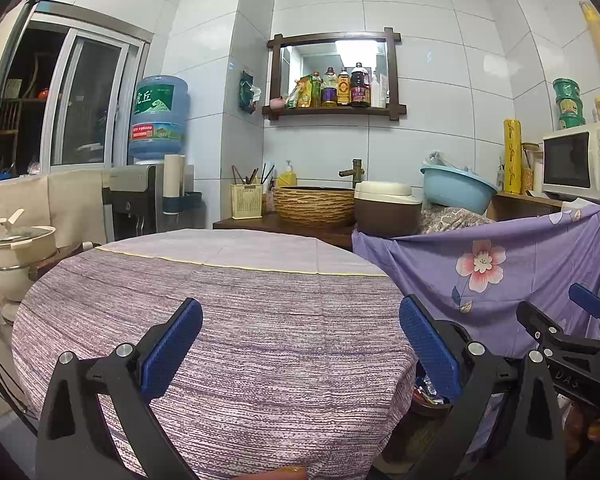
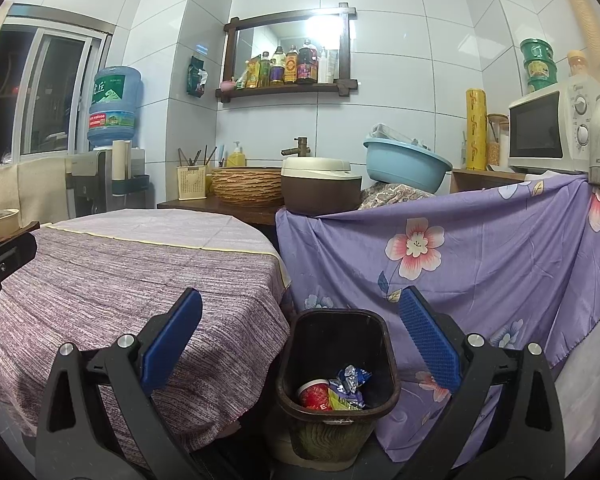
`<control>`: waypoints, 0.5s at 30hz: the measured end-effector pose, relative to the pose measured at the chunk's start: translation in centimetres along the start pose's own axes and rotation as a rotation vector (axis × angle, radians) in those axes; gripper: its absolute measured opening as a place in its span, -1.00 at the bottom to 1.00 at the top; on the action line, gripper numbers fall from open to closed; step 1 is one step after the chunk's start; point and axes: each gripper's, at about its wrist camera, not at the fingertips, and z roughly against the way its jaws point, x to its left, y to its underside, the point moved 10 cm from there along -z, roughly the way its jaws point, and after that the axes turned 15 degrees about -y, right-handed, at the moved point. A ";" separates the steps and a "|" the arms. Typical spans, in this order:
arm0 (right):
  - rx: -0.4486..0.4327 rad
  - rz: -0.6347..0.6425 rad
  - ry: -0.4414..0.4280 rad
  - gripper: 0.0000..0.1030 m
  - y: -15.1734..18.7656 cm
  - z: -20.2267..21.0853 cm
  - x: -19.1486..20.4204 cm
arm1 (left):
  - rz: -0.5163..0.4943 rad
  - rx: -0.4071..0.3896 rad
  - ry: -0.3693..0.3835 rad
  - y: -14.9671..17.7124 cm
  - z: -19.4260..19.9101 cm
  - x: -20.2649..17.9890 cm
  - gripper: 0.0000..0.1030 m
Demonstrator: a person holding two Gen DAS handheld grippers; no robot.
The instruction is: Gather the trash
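Trash (image 2: 342, 390) in bin (image 2: 336, 408), below spread right gripper (image 2: 300, 344), left gripper (image 1: 300, 344) spread, empty

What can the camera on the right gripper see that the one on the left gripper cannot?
Only the right wrist view looks into the trash bin, with a red cup and crumpled wrappers inside; its right gripper hangs open over it. Only the left wrist view shows the cream pot at far left and its own open left gripper. Both show the cloth-covered table, blue basin and microwave.
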 end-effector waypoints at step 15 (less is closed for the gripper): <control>0.000 -0.004 0.001 0.89 0.2 0.0 0.2 | -0.013 0.001 0.020 0.2 -0.2 0.2 0.90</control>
